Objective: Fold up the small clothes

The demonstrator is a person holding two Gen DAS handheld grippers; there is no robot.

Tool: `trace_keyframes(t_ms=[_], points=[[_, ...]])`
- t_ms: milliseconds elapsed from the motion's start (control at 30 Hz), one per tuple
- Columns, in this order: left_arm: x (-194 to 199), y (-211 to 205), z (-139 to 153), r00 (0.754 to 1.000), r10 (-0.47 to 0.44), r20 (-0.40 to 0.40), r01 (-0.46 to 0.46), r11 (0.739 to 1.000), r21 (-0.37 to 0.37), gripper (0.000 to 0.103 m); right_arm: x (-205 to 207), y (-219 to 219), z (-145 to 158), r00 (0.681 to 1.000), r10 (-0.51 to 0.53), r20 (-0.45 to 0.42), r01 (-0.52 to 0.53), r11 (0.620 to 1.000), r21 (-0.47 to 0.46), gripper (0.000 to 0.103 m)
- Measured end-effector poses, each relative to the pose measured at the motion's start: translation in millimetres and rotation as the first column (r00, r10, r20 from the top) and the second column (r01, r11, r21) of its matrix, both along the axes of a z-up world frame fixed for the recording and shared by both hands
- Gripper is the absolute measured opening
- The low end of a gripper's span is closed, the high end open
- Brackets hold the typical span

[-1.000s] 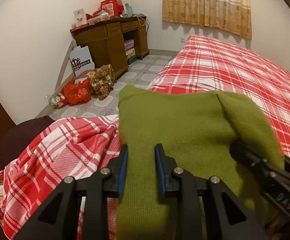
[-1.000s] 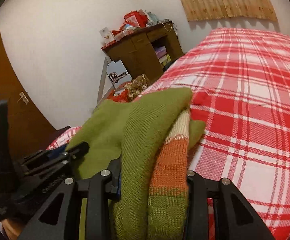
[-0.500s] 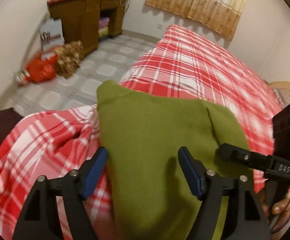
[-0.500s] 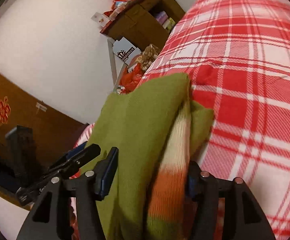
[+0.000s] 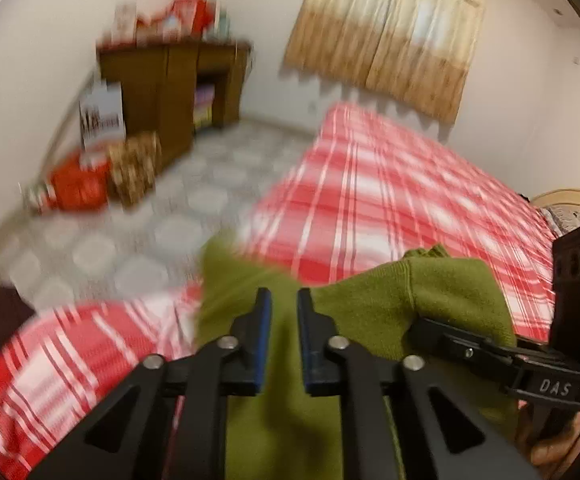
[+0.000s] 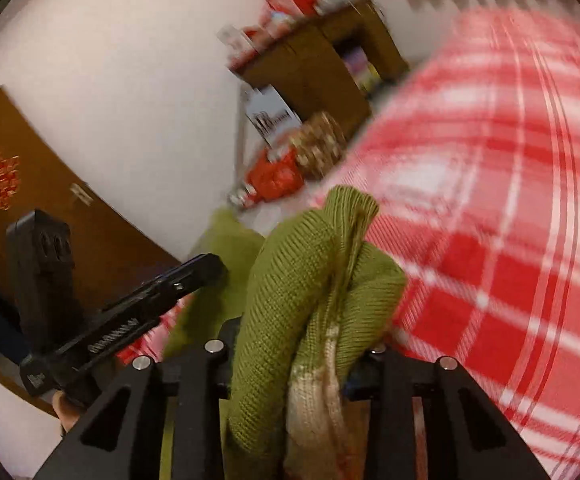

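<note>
A green knit sweater (image 5: 450, 288) with a cream and orange striped part (image 6: 322, 392) hangs between both grippers above the red plaid bed (image 5: 390, 192). My left gripper (image 5: 284, 300) has its blue pads nearly together with green cloth pinched in the narrow gap. In the right wrist view the sweater (image 6: 290, 264) is bunched thickly between the fingers of my right gripper (image 6: 302, 340). Its jaws are closing on that bundle and the cloth hides the pads. Each gripper shows in the other's view: the right gripper (image 5: 422, 326) and the left gripper (image 6: 210, 268).
A brown desk (image 5: 162, 80) piled with red items stands by the far wall, with bags (image 5: 78, 188) on the tiled floor (image 5: 150, 232) beside it. A curtain (image 5: 390, 32) hangs behind the bed. A brown door (image 6: 50, 200) is on the left.
Both grippers stood wide open around the sweater half a second ago and have closed on it again. Both have risen, and the sweater is bunched up more than before.
</note>
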State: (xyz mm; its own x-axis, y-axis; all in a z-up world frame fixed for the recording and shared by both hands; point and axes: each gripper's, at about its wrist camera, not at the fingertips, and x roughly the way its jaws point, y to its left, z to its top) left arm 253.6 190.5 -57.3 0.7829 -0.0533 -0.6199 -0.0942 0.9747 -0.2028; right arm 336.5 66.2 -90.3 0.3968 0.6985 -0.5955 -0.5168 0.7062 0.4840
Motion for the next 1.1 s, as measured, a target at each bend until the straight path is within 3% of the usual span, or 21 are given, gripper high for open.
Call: trace_keyframes(t_ms=[67,100,167,233,300,433,467,500,567,667,767,867,933,1000,1100], points=[[8,-7,1,0.999,0.031,-0.013,-0.03,0.997,0.071,0.012,3,8,0,0.997,-0.013,0.071,0.019,0.997,-0.081,0.032],[14,-10,-3,0.999,0.035,-0.036,-0.032,0.996,0.087,0.012,5,15,-8,0.994,-0.023,0.11,0.041,0.985,-0.17,0.032],[24,-12,-14,0.995,0.04,-0.088,-0.032,0.995,0.091,0.012,17,18,-27,0.996,-0.032,0.078,0.051,0.968,-0.247,0.032],[31,-15,-25,0.99,0.052,-0.134,-0.035,0.992,0.121,0.012,33,-1,-39,0.997,-0.067,-0.033,0.06,0.985,-0.164,0.037],[33,-15,-30,0.982,0.058,-0.181,-0.032,0.989,0.141,0.012,39,-16,-39,0.993,-0.1,-0.059,0.092,0.987,-0.13,0.046],[-3,-6,-4,0.993,0.067,-0.096,-0.052,0.987,0.152,0.016,17,-49,-9,0.98,-0.196,0.043,0.2,0.973,-0.119,0.049],[-12,-4,3,0.994,0.07,-0.084,-0.056,0.986,0.154,0.027,4,-62,2,0.968,-0.237,0.078,0.244,0.965,-0.095,0.049],[-26,-1,8,0.994,0.081,-0.079,-0.067,0.984,0.163,0.047,-15,-74,13,0.954,-0.276,0.116,0.286,0.955,-0.08,0.048],[-53,3,12,0.992,0.111,-0.06,-0.099,0.98,0.173,0.07,-35,-85,27,0.953,-0.264,0.148,0.275,0.96,-0.058,0.048],[-84,0,7,0.992,0.119,-0.051,-0.109,0.98,0.167,0.071,-86,-66,35,0.974,-0.124,0.192,0.147,0.983,-0.108,0.048],[-114,-10,-1,0.987,0.151,-0.05,-0.141,0.974,0.175,0.071,-130,-55,23,0.972,-0.052,0.229,0.098,0.977,-0.192,0.048],[-126,-26,-13,0.986,0.151,-0.076,-0.133,0.971,0.196,0.071,-144,-60,-3,0.977,-0.078,0.197,0.125,0.964,-0.236,0.045],[-128,-40,-22,0.984,0.141,-0.112,-0.113,0.968,0.224,0.071,-142,-64,-24,0.984,-0.104,0.142,0.138,0.955,-0.262,0.026],[-130,-52,-31,0.979,0.153,-0.138,-0.111,0.955,0.277,0.071,-144,-70,-43,0.984,-0.141,0.11,0.166,0.949,-0.27,0.025],[-133,-63,-40,0.974,0.168,-0.15,-0.111,0.938,0.329,0.071,-158,-72,-39,0.975,-0.167,0.146,0.204,0.936,-0.289,0.023]])
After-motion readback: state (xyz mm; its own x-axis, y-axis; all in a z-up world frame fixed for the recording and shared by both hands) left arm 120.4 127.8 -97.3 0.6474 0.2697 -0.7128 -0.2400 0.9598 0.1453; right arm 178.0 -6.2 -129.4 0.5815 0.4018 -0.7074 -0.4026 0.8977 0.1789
